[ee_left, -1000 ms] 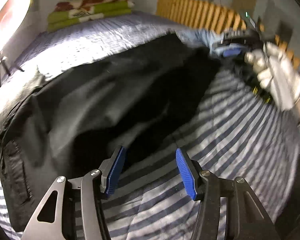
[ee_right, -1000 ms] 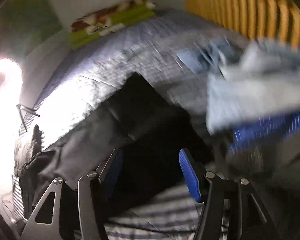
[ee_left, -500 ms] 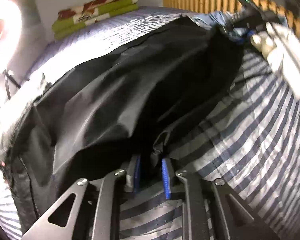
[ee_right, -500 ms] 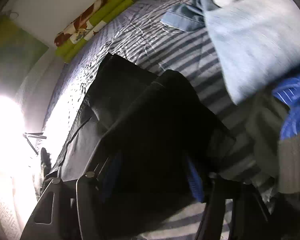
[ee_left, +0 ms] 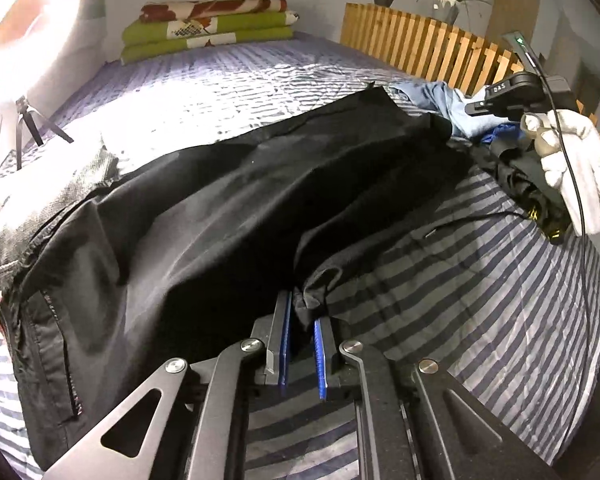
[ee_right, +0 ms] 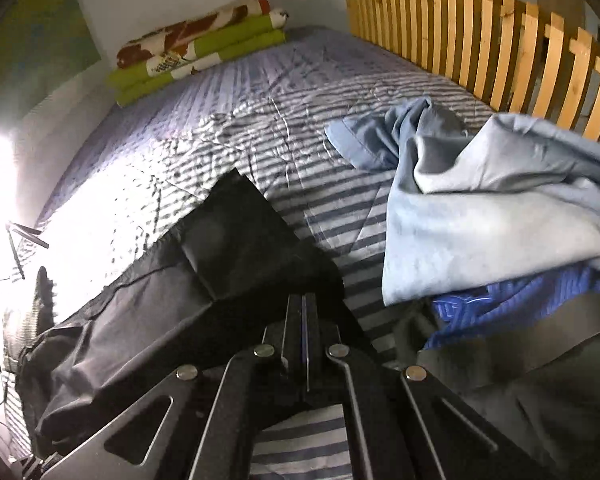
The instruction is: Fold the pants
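Note:
Black pants point(ee_left: 228, 216) lie spread across the striped bed, waistband at the left, legs running to the far right. My left gripper point(ee_left: 302, 316) is shut on a bunched fold at the pants' near edge, between its blue pads. In the right wrist view the same black pants point(ee_right: 204, 280) stretch away to the left, and my right gripper point(ee_right: 306, 312) is shut on the leg end, jaws pressed together over the cloth. The right gripper's body point(ee_left: 516, 96), held by a gloved hand point(ee_left: 572, 160), shows at the far right of the left wrist view.
A pile of light blue and blue clothes point(ee_right: 500, 208) lies right of the pants' leg end, with dark garments point(ee_right: 540, 380) below it. Folded green blankets point(ee_left: 208, 28) sit at the bed's far end. A wooden slat rail point(ee_right: 500, 52) borders the right side. A lamp tripod point(ee_left: 28, 124) stands left.
Both grippers have gone from open to shut on the black pants. The left one took the near edge, the right one took the leg end.

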### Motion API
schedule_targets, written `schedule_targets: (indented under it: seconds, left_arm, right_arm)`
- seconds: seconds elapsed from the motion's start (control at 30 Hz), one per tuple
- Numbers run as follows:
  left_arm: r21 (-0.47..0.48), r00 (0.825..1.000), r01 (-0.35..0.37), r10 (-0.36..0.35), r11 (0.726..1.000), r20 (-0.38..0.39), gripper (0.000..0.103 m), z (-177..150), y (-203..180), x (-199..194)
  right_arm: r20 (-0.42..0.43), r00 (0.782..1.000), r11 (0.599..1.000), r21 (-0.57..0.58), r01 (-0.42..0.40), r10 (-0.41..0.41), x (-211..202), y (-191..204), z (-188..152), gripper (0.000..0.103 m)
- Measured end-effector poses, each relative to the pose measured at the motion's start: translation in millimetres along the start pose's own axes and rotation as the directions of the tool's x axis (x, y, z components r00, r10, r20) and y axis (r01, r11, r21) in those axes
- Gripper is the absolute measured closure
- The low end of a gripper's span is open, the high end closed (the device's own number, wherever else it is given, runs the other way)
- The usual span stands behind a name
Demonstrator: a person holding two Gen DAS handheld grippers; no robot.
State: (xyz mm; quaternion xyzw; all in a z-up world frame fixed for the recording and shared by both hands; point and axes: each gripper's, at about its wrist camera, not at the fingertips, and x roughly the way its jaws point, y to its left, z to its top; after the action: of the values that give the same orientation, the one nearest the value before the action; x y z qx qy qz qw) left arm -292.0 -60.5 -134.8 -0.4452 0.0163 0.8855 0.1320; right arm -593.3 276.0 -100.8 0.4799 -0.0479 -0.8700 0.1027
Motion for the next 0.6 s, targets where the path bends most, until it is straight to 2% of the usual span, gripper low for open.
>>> schedule_targets:
  seconds: [0.03, 0.1, 0.17, 0.2, 0.33, 0.6]
  left_arm:
    - [0.002, 1.000, -0.001, 0.001, 1.000, 0.002, 0.093, 0, -1, -1]
    - [0.010, 1.000, 0.001, -0.001, 1.000, 0.003, 0.093, -1, -2, -3]
    - [0.014, 1.000, 0.003, -0.003, 1.000, 0.003, 0.093, -3, -3, -6]
    - [0.016, 1.000, 0.004, -0.004, 1.000, 0.005, 0.093, -3, -3, -7]
    - [0.014, 1.000, 0.010, -0.010, 1.000, 0.011, 0.094, -4, -1, -14]
    - [0.019, 1.000, 0.016, -0.016, 1.000, 0.019, 0.094, -6, -1, -21]
  right_arm:
    - [-0.006, 1.000, 1.000, -0.002, -0.008, 0.008, -1, 1, 1, 0.102]
    - [-0.036, 0.999, 0.999, 0.000, -0.037, 0.037, -1, 0, -1, 0.095]
    - [-0.064, 0.997, 0.999, 0.014, -0.038, 0.038, 3, -6, -6, 0.070]
    - [-0.064, 0.997, 0.999, 0.025, -0.041, 0.043, 3, -9, -9, 0.067]
    - [-0.087, 0.989, 0.987, 0.115, -0.112, 0.122, 8, -30, -25, 0.062]
    - [-0.113, 0.976, 0.948, 0.283, -0.147, 0.185, 43, -60, -46, 0.055]
